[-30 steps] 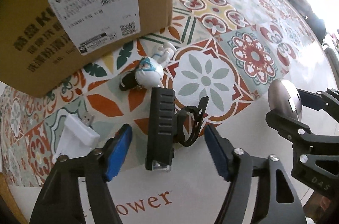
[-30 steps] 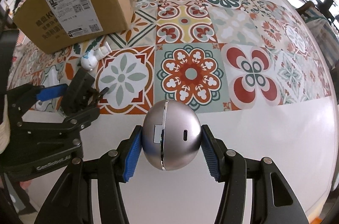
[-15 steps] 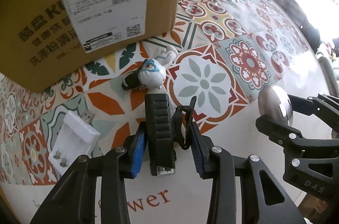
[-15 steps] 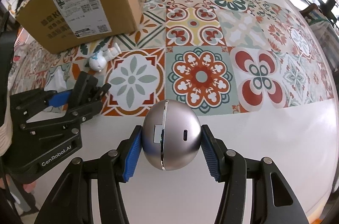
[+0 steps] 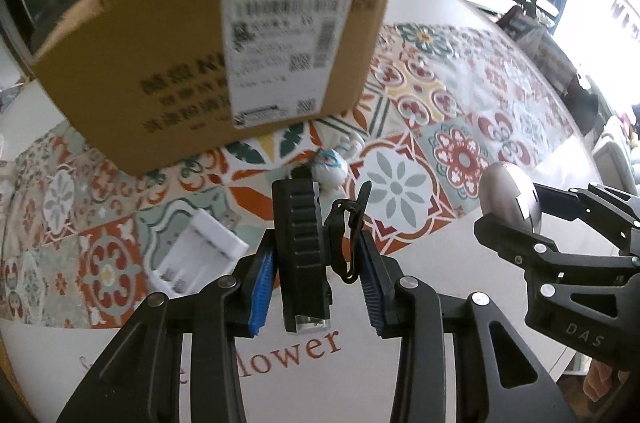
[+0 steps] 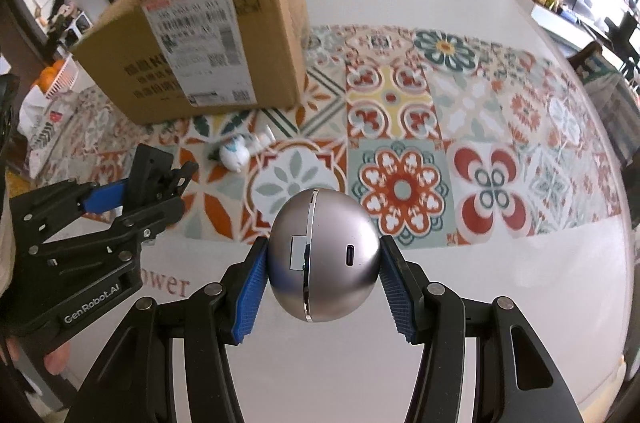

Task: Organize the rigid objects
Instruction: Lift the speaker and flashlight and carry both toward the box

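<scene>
Left gripper (image 5: 316,287) clamped on a black ribbed device (image 5: 300,247) with a clip arm on its right side; blue pads press both flanks, the clear end toward the camera. Right gripper (image 6: 322,283) clamped on a silver egg-shaped device (image 6: 324,255), seam and small port facing the camera. Each tool is visible from the other's view: the egg to the right of the left gripper, the black device to the left of the right one. Ahead of both, on the tile-patterned mat (image 6: 400,103), stands a cardboard box (image 5: 160,63) with a shipping label. A white toy figure (image 5: 330,165) lies just beyond the left fingertips; a white battery charger (image 5: 192,259) sits left of them.
</scene>
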The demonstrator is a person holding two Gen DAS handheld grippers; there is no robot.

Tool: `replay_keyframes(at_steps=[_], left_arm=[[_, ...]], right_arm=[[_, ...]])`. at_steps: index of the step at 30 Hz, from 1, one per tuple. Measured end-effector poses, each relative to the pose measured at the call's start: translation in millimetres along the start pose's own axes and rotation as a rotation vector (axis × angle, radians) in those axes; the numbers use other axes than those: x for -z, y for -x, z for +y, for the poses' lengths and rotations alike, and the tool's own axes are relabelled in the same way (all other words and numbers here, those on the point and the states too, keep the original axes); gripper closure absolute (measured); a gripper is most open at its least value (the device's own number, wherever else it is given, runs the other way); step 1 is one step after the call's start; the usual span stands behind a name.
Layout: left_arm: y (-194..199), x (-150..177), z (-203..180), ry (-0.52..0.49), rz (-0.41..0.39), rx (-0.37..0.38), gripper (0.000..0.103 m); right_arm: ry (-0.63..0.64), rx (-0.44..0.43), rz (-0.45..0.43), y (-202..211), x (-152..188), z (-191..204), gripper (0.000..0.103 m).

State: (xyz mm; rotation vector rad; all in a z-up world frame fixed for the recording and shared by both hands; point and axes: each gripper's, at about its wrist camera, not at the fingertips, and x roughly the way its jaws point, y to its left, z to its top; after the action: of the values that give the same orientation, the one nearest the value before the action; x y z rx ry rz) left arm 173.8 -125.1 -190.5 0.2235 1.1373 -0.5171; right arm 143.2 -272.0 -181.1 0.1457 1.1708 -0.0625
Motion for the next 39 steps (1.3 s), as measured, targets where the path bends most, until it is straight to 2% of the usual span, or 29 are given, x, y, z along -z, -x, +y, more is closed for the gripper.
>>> replay_keyframes(at_steps=[18, 39], left_arm=[[63, -26, 26, 0.108, -0.161, -0.058, 0.065], [130, -72, 61, 0.127, -0.33, -0.155, 0.064]], right_arm=[[0.105, -0.03, -0.218, 61, -46, 41, 0.049], [0.171, -0.097, -0.404, 103, -106, 76, 0.049]])
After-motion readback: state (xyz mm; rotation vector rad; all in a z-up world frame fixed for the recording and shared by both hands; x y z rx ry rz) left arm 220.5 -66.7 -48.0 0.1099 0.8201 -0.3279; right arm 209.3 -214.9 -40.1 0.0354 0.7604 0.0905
